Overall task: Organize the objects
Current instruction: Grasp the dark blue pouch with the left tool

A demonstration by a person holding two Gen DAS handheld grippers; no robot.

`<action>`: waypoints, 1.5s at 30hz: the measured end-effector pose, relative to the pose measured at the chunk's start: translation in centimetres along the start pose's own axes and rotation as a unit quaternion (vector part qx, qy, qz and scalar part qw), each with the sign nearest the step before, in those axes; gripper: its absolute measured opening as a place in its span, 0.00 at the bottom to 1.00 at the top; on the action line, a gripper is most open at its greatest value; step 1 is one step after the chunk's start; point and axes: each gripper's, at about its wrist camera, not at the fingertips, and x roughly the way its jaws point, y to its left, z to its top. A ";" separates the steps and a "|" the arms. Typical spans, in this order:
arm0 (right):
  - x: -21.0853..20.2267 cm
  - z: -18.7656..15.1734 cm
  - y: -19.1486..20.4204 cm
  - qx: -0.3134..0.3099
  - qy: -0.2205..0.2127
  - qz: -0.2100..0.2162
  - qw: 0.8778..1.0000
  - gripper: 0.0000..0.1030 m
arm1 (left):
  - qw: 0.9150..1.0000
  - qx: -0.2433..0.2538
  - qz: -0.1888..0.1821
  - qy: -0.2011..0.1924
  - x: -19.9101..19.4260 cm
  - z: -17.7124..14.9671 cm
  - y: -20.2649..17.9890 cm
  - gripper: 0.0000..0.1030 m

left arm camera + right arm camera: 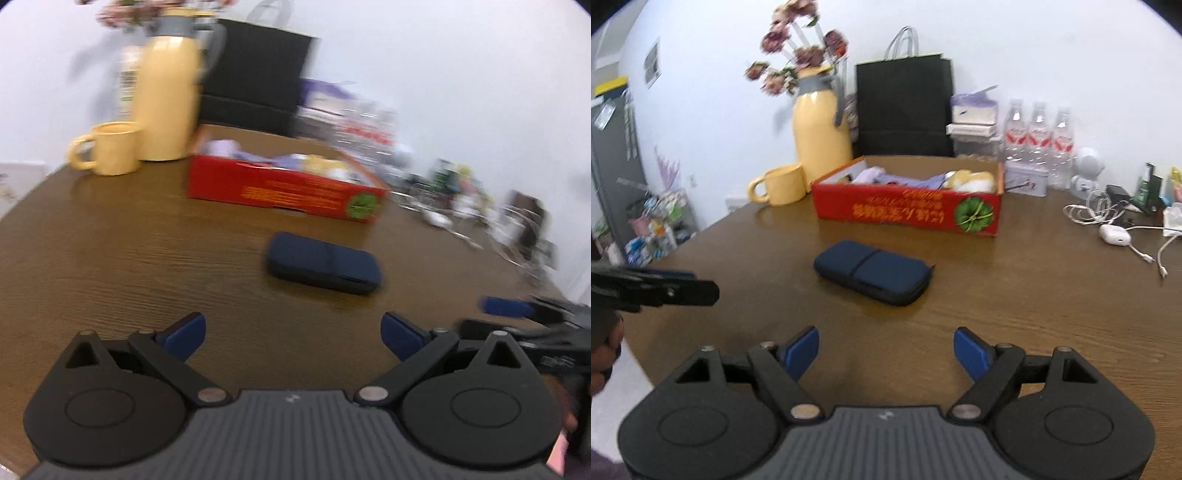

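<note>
A dark blue zip case (323, 263) lies flat on the brown wooden table (129, 258), in front of a red open box (284, 184) holding soft lilac and yellow items. The case (872, 272) and box (908, 206) also show in the right wrist view. My left gripper (293, 334) is open and empty, short of the case. My right gripper (885, 350) is open and empty, also short of the case. The left gripper's fingers (665, 288) show at the left edge of the right wrist view.
A yellow jug (822, 136) and yellow mug (783, 184) stand behind the box on the left. A black paper bag (905, 107), water bottles (1038, 136), a tin (1025, 181) and white cables (1108, 218) line the back and right.
</note>
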 end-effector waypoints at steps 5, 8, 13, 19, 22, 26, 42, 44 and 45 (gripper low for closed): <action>1.8 0.8 -1.0 0.039 -0.023 -0.002 0.999 0.75 | 1.000 0.003 -0.021 -0.017 3.3 1.7 0.4 1.00; 4.5 1.5 -1.7 0.061 -0.021 0.001 0.998 0.67 | 0.998 0.026 -0.047 -0.009 8.1 3.6 0.4 0.86; 10.5 2.6 -3.0 0.127 0.001 0.014 0.992 0.47 | 0.997 0.016 -0.050 0.060 15.0 5.8 0.6 0.55; 14.2 3.3 -4.3 0.172 -0.009 0.001 0.985 0.48 | 0.992 -0.015 -0.085 0.092 14.8 5.3 0.7 0.55; 15.5 3.5 -5.4 0.197 0.002 0.006 0.980 0.48 | 0.992 -0.016 -0.088 0.090 15.5 5.3 0.9 0.60; 16.3 3.6 -5.2 0.182 0.003 0.006 0.983 0.48 | 0.993 -0.030 -0.081 0.079 16.0 5.7 1.2 0.59; 10.0 1.4 -3.1 0.146 -0.005 -0.005 0.989 0.25 | 0.995 -0.060 -0.051 0.055 8.2 1.4 -0.8 0.26; 7.8 1.1 -2.3 0.136 -0.017 -0.004 0.991 0.25 | 0.996 -0.056 -0.052 0.042 6.3 0.9 -1.5 0.25; 6.9 1.0 -2.0 0.130 -0.022 -0.005 0.991 0.25 | 0.996 -0.054 -0.053 0.036 5.5 0.8 -1.8 0.25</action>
